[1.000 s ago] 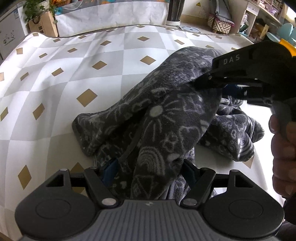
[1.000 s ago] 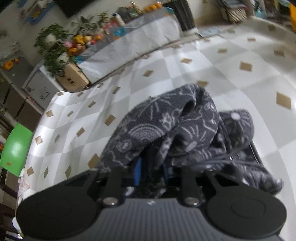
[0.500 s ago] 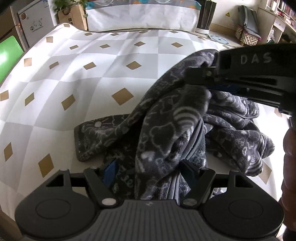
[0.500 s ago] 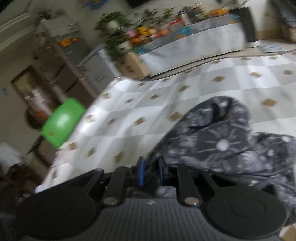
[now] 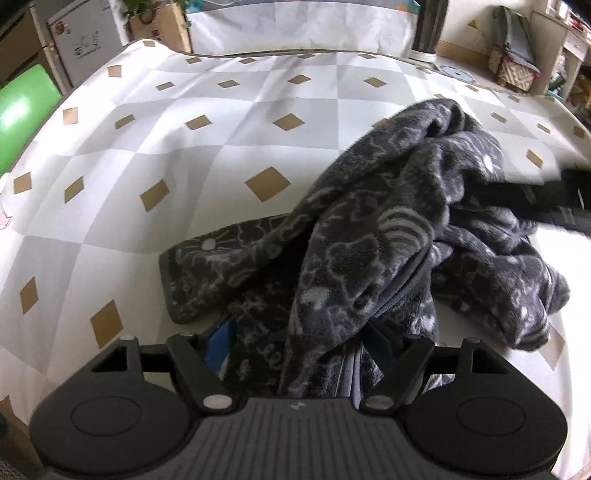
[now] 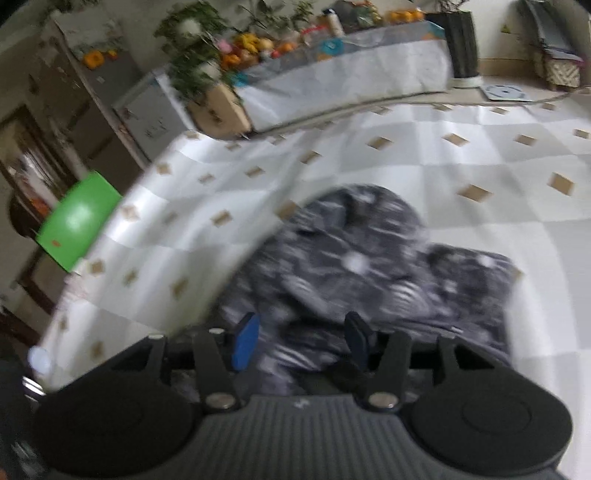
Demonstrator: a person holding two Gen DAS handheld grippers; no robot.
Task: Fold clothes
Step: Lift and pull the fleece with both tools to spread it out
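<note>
A dark grey fleece garment (image 5: 388,236) with a pale doodle print lies bunched on the white, gold-diamond tablecloth (image 5: 184,155). My left gripper (image 5: 299,343) is wide apart, with a fold of the garment draped between its blue-padded fingers. In the right wrist view, which is blurred, my right gripper (image 6: 301,336) is open just above the garment (image 6: 354,258) and holds nothing. The right gripper shows as a dark blurred shape (image 5: 546,199) at the right edge of the left wrist view.
A green chair (image 6: 77,221) stands past the table's left edge. Beyond the far edge are a cloth-covered bench (image 6: 343,74) with fruit and plants, a cardboard box (image 5: 159,26) and a white appliance (image 5: 85,44).
My right gripper has opened and let go of the garment, then pulled back to the right. The raised fold has dropped onto the pile. The left gripper has stayed in the cloth.
</note>
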